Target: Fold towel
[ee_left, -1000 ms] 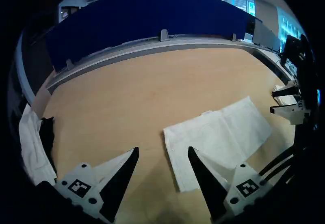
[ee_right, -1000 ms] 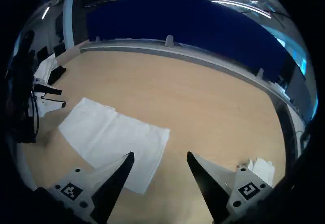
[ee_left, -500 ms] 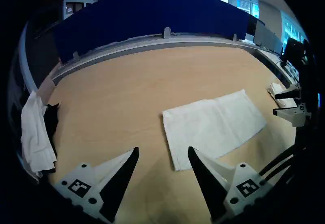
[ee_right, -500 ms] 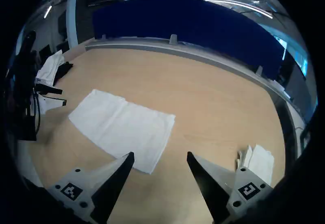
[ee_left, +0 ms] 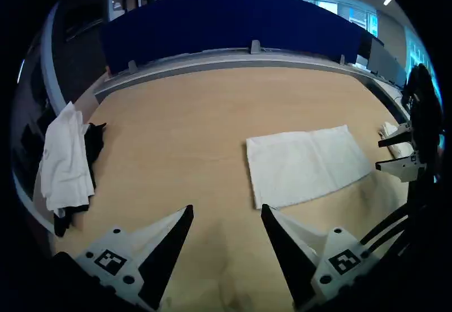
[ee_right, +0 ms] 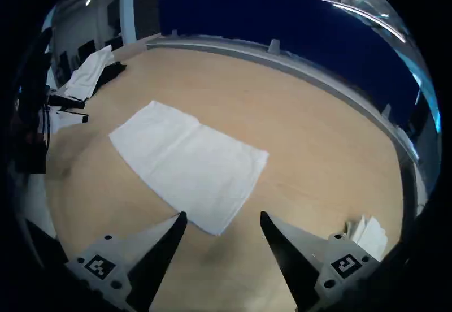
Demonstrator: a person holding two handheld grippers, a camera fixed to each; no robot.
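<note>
1. I see one towel [ee_left: 305, 165] lying flat on the table [ee_left: 186, 108], right of centre in the left gripper view.
2. I count two grippers: the left gripper [ee_left: 223, 238] and the right gripper [ee_right: 220, 244]. Both are spread wide and empty, at the bottom of each frame.
3. One white cloth pile [ee_left: 65, 159] sits at the far left.

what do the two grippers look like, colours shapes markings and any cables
The left gripper and right gripper match. Each has two tapering, pointed fingers, black on the inner faces and white outside, with small round holes near the base. Each finger base carries a square black-and-white marker. In the left gripper view, black cables run at the lower right; which gripper they belong to is unclear.
</note>
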